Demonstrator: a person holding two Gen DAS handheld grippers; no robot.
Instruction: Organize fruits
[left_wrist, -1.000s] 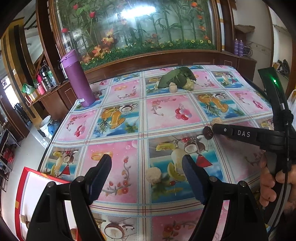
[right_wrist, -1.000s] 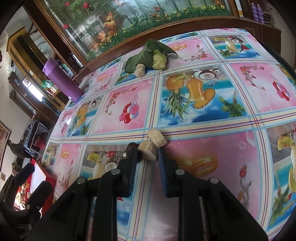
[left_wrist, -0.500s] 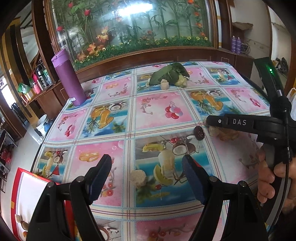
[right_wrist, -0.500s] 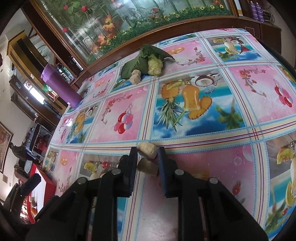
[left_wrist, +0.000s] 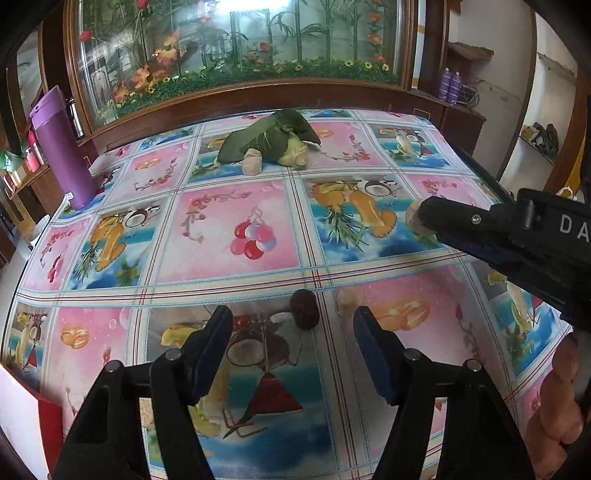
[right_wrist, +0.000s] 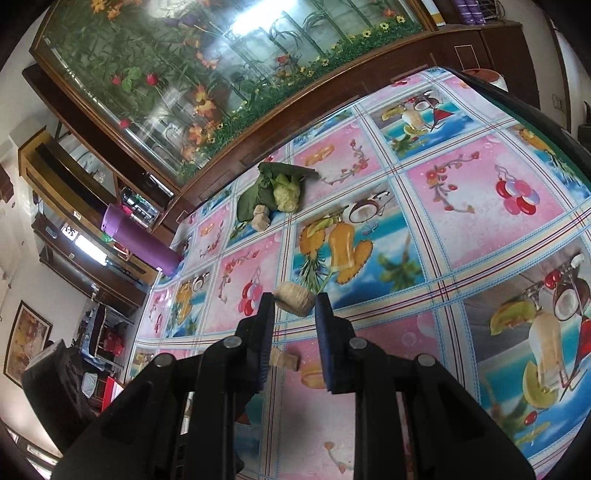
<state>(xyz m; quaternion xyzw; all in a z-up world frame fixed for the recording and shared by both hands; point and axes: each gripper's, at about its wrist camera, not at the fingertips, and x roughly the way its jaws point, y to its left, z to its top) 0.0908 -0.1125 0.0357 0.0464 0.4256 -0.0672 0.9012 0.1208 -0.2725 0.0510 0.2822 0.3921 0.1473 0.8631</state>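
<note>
right tool (right_wrist: 293, 308) grips beige chunk (right_wrist: 294, 300) | left tool (left_wrist: 291, 334) closing, nothing between

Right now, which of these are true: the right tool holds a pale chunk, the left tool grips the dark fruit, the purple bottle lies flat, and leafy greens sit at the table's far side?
1. The right gripper holds a pale chunk. True.
2. The left gripper grips the dark fruit. False: its jaws, just closing, stand apart; the fruit lies untouched on the table.
3. The purple bottle lies flat. False: it stands upright.
4. Leafy greens sit at the far side. True.
</note>
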